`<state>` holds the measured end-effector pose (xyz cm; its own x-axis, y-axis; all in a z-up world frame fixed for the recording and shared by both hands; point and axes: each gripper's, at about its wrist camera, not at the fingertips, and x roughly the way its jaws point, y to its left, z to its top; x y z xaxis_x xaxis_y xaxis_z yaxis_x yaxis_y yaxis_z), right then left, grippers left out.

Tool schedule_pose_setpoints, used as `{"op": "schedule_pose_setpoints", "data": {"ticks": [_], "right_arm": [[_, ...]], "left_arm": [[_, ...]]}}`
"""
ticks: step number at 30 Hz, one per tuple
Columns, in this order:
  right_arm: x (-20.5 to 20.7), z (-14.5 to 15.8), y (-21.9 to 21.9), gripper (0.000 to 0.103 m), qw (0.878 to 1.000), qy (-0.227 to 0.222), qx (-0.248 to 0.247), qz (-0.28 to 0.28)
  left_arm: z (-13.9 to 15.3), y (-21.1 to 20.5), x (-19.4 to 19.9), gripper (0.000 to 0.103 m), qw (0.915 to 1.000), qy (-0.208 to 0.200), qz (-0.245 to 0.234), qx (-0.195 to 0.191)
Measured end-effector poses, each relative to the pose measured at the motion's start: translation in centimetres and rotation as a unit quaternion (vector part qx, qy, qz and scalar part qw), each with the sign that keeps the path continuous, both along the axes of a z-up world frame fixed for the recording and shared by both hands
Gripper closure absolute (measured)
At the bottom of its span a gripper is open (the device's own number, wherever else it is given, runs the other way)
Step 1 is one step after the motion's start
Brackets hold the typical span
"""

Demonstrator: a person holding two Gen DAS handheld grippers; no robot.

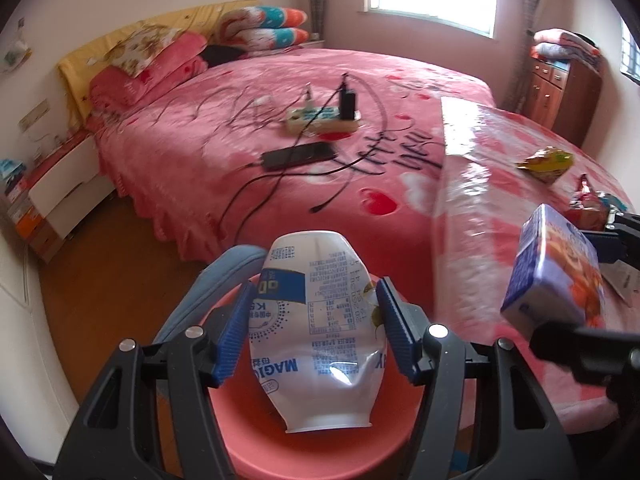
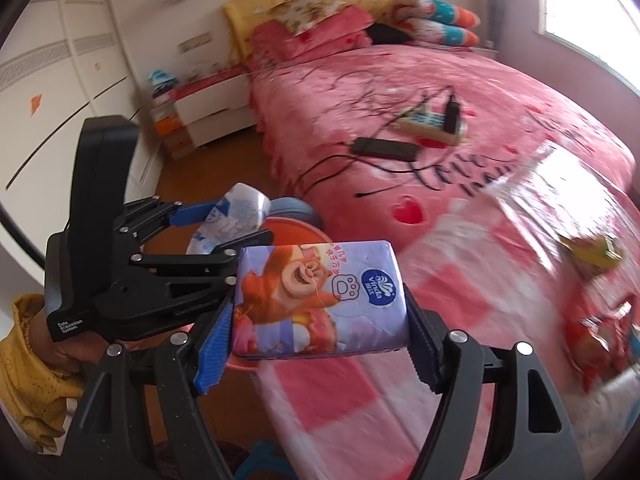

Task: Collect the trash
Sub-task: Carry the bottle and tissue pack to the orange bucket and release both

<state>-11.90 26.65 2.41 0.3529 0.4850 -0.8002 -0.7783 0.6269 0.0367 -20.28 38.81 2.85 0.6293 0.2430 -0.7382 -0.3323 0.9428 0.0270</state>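
Observation:
My left gripper [image 1: 316, 332] is shut on a crumpled white plastic bottle [image 1: 316, 320] with blue print, held directly above a red round bin [image 1: 304, 452] on the floor beside the bed. My right gripper [image 2: 320, 340] is shut on a purple tissue pack [image 2: 320, 300] with a cartoon bear. The pack also shows at the right of the left wrist view [image 1: 556, 272]. The left gripper with the bottle [image 2: 232, 220] shows in the right wrist view, over the red bin [image 2: 296, 232]. A yellow wrapper [image 1: 546, 162] and a red wrapper [image 1: 588, 204] lie on the bed.
A pink bed [image 1: 280, 80] carries a power strip [image 1: 324, 120], a black phone [image 1: 298, 156] and cables. A clear plastic sheet [image 1: 472, 168] covers the bed's near part. A white nightstand [image 1: 60, 188] stands at the left, a wooden cabinet [image 1: 560, 92] at the far right.

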Motion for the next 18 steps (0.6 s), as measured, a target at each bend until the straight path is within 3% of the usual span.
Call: {"op": "schedule_pose_setpoints", "data": {"ticks": [11,14,18], "right_arm": [[0.2,-3.3,4.7,0.028,0.999,0.009,-0.029,0.036],[0.5,-4.0,4.8,0.014,0.999,0.026,-0.023,0.036],[0.9,-3.9,3.8,0.014,0.999,0.028,-0.008,0.019]], "left_arm": [[-3.1,4.0,-0.7,0.04,0.9985,0.033,0.043,-0.009],[-4.1,4.6,-0.6,0.039,0.9974,0.047,0.053,-0.014],[-4.7,5.2,-0.8,0.032,0.9958,0.056,0.07,-0.018]]}}
